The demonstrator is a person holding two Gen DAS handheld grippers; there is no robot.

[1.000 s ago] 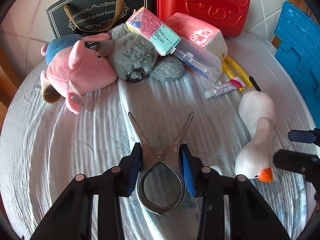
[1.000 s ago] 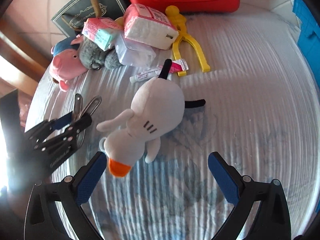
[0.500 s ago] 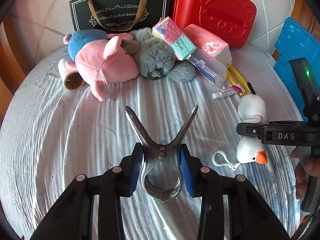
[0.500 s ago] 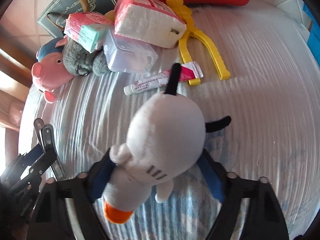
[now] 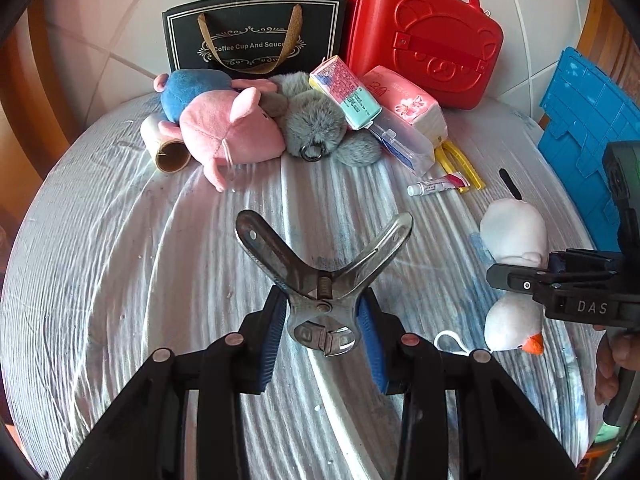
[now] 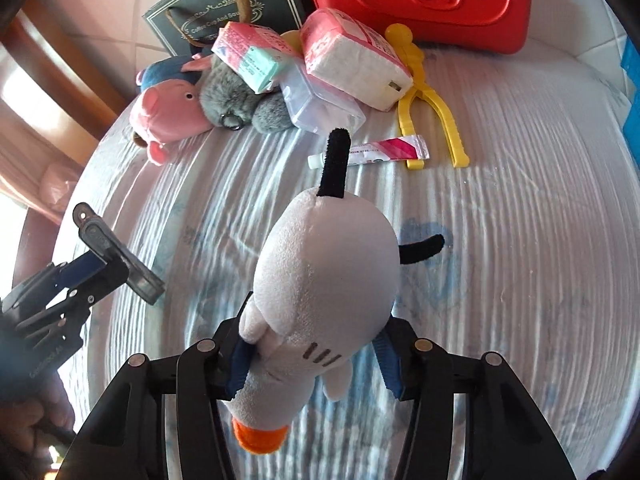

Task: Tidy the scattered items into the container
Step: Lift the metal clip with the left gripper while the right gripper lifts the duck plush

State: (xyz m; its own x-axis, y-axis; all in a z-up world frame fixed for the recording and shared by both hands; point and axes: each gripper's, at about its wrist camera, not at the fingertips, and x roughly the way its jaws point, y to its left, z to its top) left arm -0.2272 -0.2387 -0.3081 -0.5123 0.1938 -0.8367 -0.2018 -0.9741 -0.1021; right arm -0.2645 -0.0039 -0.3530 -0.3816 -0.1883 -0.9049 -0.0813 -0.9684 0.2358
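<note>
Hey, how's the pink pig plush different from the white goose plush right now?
The pink pig plush lies in the pile by the black gift bag; the white goose plush is clamped in the right gripper. The pig touches the grey furry toy; the goose touches no other toy. Both are soft toys.

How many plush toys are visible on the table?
3: white goose plush in the right gripper; pink pig plush and grey furry plush in the far pile. Others may be hidden.

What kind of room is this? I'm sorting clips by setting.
Probably a home: a cloth-covered table against a tiled wall, strewn with plush toys like the pink pig and a tissue pack.
</note>
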